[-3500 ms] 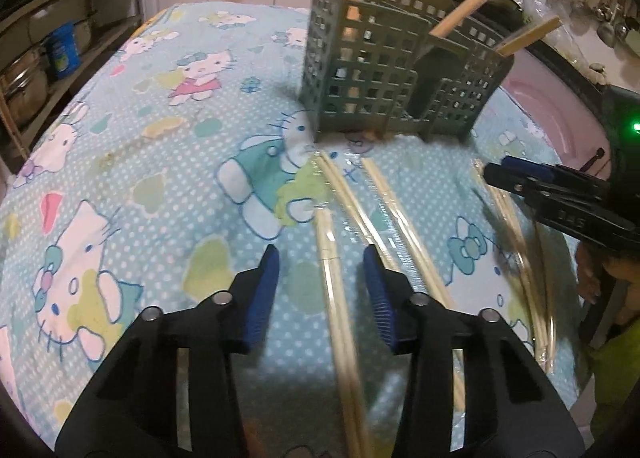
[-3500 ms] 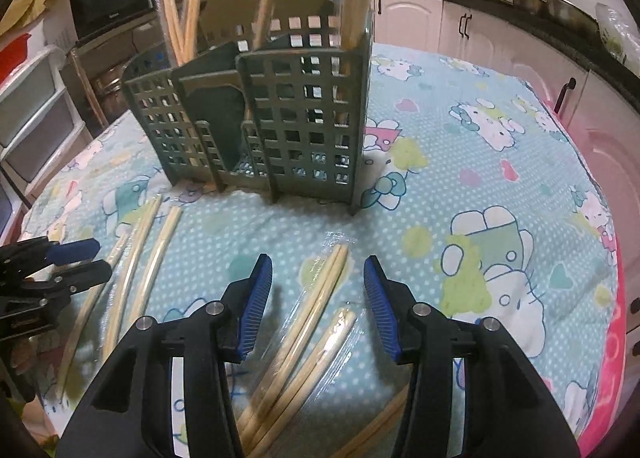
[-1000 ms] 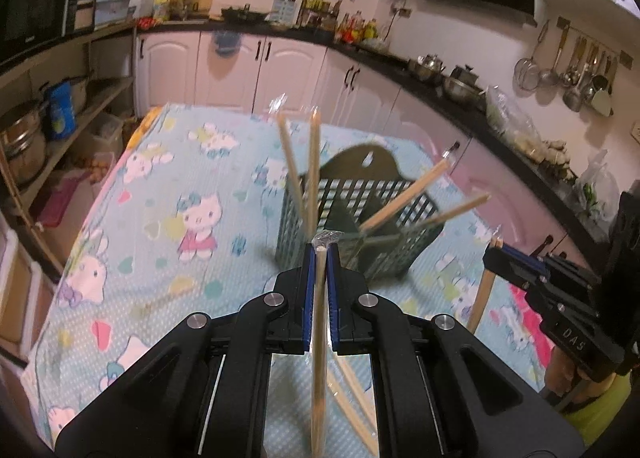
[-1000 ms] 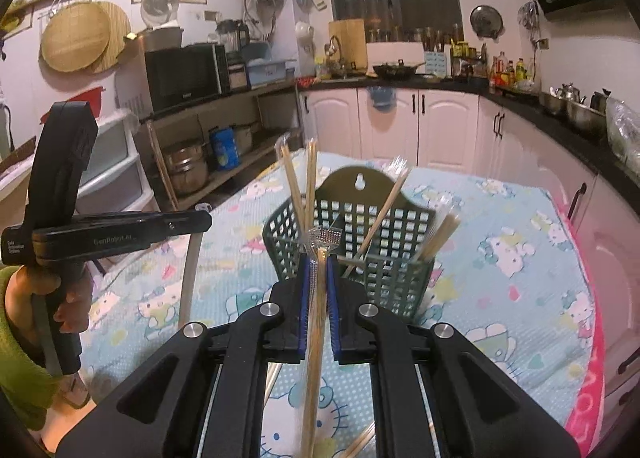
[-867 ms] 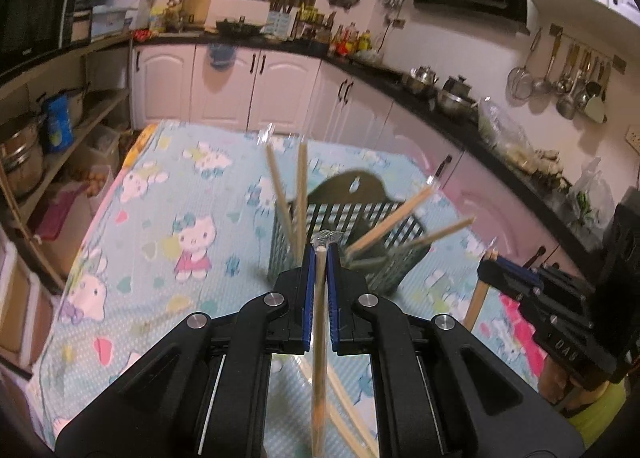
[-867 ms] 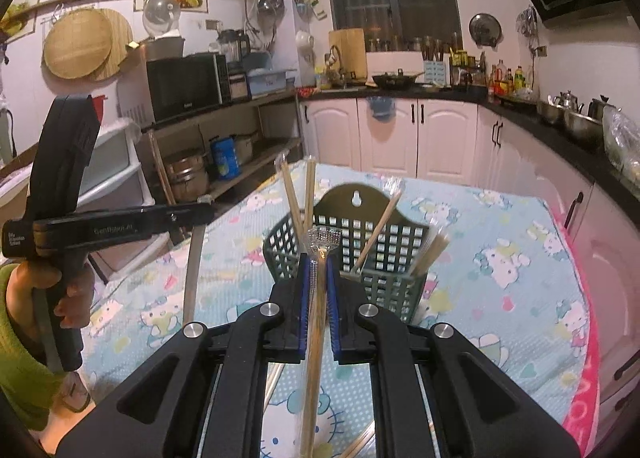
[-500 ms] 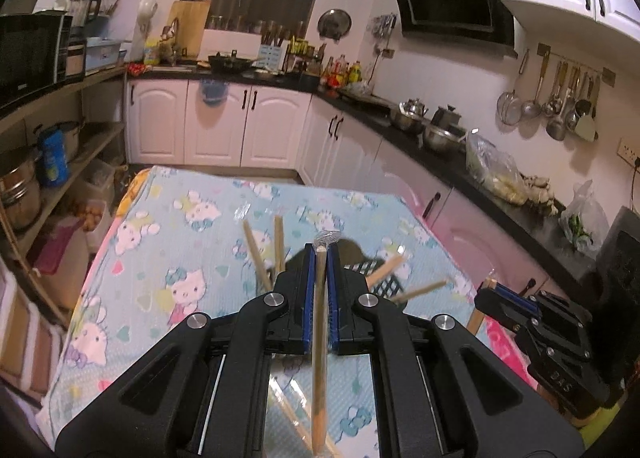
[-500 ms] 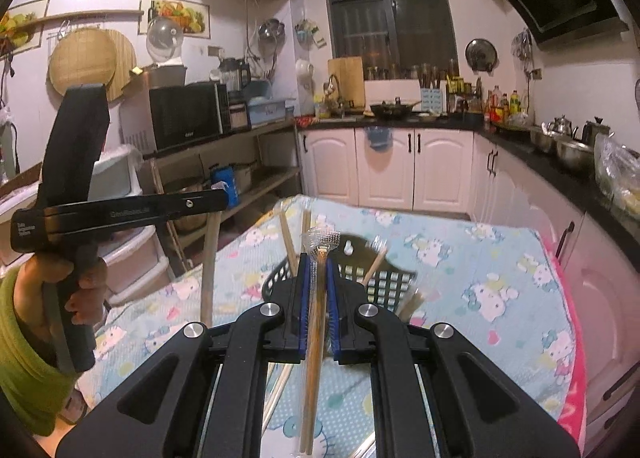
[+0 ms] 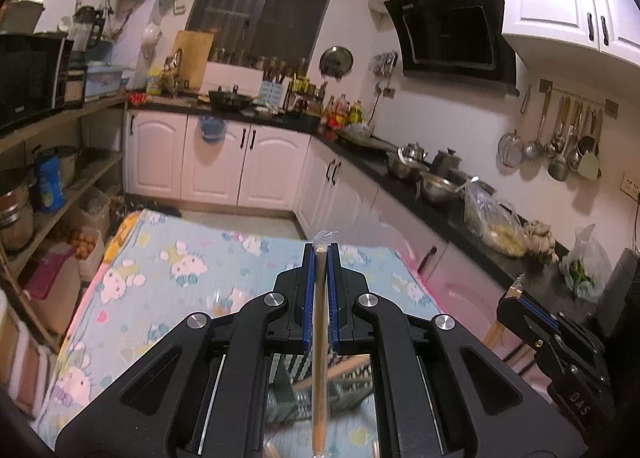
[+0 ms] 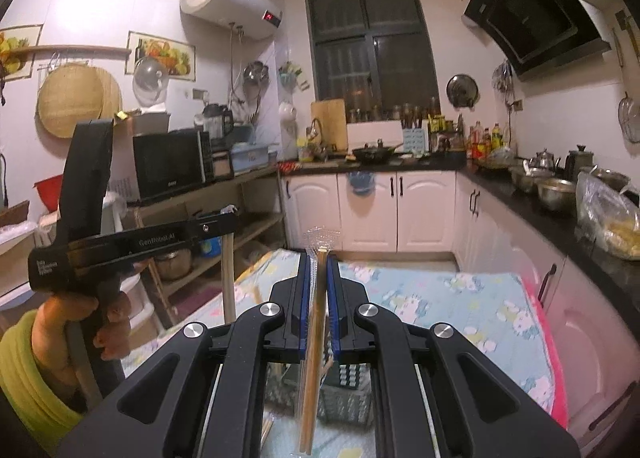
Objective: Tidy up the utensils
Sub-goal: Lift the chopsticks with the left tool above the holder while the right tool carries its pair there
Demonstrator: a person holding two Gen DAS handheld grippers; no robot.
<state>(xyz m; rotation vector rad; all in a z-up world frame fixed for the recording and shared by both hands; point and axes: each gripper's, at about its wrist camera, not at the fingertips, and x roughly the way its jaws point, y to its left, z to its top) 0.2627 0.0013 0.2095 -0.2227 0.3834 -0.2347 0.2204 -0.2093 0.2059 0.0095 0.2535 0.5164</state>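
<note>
- Left gripper (image 9: 321, 258) is clamped on wrapped chopsticks (image 9: 319, 358), held upright.
- Right gripper (image 10: 319, 264) likewise pinches its own wrapped pair (image 10: 314, 370).
- Beneath both, the green basket (image 10: 348, 378) stands on the desk (image 9: 160, 258).

The surface (image 9: 168, 258) is covered by a pale blue cartoon-cat cloth (image 10: 432, 290). A green lattice utensil basket (image 10: 348, 398) is seen standing on it.

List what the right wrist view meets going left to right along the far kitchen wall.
Woven tray → microwave → cutting board → wok → bottles → kettle
</note>
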